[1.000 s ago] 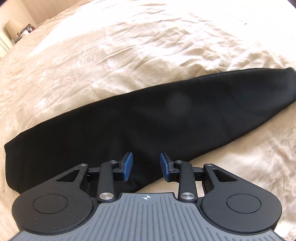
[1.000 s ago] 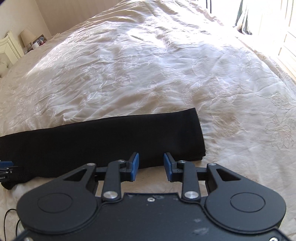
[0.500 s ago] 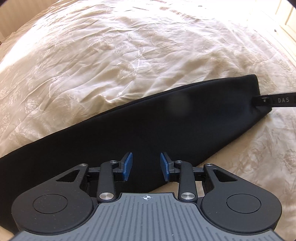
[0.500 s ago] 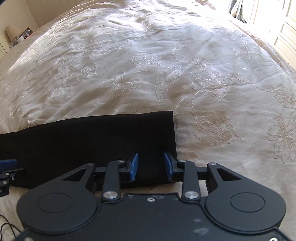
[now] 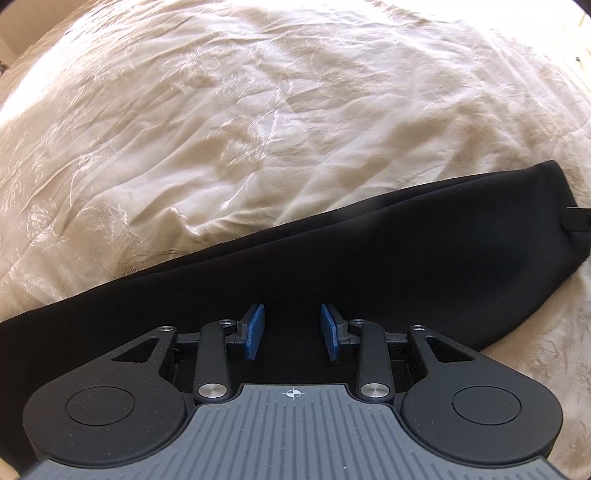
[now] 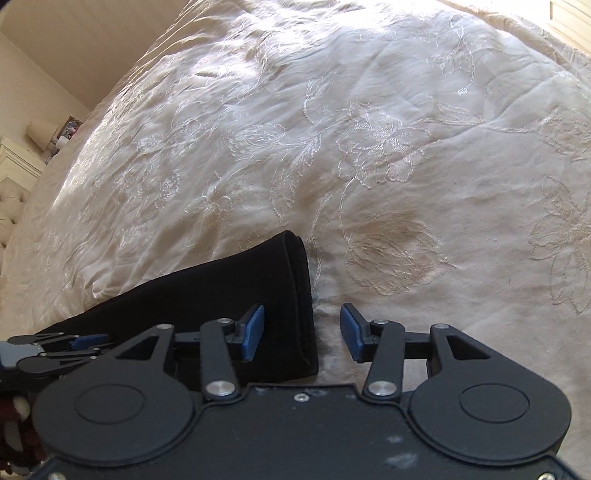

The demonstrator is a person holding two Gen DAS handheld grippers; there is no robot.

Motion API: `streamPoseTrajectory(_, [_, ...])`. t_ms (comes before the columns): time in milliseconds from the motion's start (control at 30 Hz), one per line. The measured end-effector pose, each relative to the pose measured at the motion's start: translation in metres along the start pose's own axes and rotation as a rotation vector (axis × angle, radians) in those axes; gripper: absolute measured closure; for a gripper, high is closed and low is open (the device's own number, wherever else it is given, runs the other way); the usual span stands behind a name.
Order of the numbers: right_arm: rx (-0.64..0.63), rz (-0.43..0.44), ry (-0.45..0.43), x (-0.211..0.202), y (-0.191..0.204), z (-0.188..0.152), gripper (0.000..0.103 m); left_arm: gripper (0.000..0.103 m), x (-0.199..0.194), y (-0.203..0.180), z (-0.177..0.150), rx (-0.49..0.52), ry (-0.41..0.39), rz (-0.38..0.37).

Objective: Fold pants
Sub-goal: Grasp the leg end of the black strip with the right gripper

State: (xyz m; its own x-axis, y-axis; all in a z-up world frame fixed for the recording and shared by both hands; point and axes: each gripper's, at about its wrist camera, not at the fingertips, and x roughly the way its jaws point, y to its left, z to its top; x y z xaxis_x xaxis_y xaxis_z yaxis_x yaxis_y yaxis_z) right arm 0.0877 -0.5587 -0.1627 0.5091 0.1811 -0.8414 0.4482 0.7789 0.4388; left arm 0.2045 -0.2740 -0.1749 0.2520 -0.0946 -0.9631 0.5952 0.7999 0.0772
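Black pants (image 5: 369, 266) lie folded lengthwise in a long strip across a cream embroidered bedspread (image 5: 240, 110). My left gripper (image 5: 291, 332) is open and empty, low over the middle of the strip. My right gripper (image 6: 302, 332) is open and straddles the strip's right end edge (image 6: 303, 295), its left finger over the cloth and its right finger over the bedspread (image 6: 369, 147). The left gripper (image 6: 86, 341) shows at the left edge of the right wrist view. A tip of the right gripper (image 5: 578, 218) shows at the strip's far right end in the left wrist view.
A white headboard (image 6: 14, 173) and a bedside lamp (image 6: 40, 131) stand at the far left. The bed's edge runs along the upper right (image 6: 535, 26). The wrinkled bedspread stretches beyond the pants.
Both grippers have moved right along the strip and come lower. The right gripper has turned and now sits over the end edge of the pants. Both stay open.
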Motion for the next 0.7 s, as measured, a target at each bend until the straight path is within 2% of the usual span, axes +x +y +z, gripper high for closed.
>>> streamPoseTrajectory(133, [-0.015, 0.073, 0.034, 0.018, -0.006, 0.006, 0.05, 0.068, 0.009, 0.018, 0.006, -0.073, 0.025, -0.016])
streamPoseTrajectory(300, [0.012, 0.175, 0.064, 0.038, -0.012, 0.018, 0.046, 0.066, 0.013, 0.02, 0.011, -0.056, 0.032, 0.002])
streamPoseTrajectory(500, [0.077, 0.271, 0.079, 0.049, -0.023, 0.025, 0.047, 0.065, 0.014, 0.017, 0.014, -0.055, 0.036, 0.007])
streamPoseTrajectory(533, [0.079, 0.269, 0.084, 0.048, -0.023, 0.025, 0.05, 0.065, 0.013, 0.018, 0.015, -0.057, 0.036, 0.004])
streamPoseTrajectory(567, [0.071, 0.257, 0.089, 0.046, -0.022, 0.025, 0.06, 0.065, 0.013, 0.019, 0.014, -0.058, 0.034, 0.0])
streamPoseTrajectory(600, [0.053, 0.242, 0.094, 0.044, -0.019, 0.025, 0.092, 0.065, 0.014, 0.019, 0.016, -0.061, 0.031, -0.004])
streamPoseTrajectory(700, [0.039, 0.197, 0.081, 0.031, -0.006, 0.02, 0.094, 0.065, 0.009, 0.022, 0.015, -0.077, 0.023, -0.007])
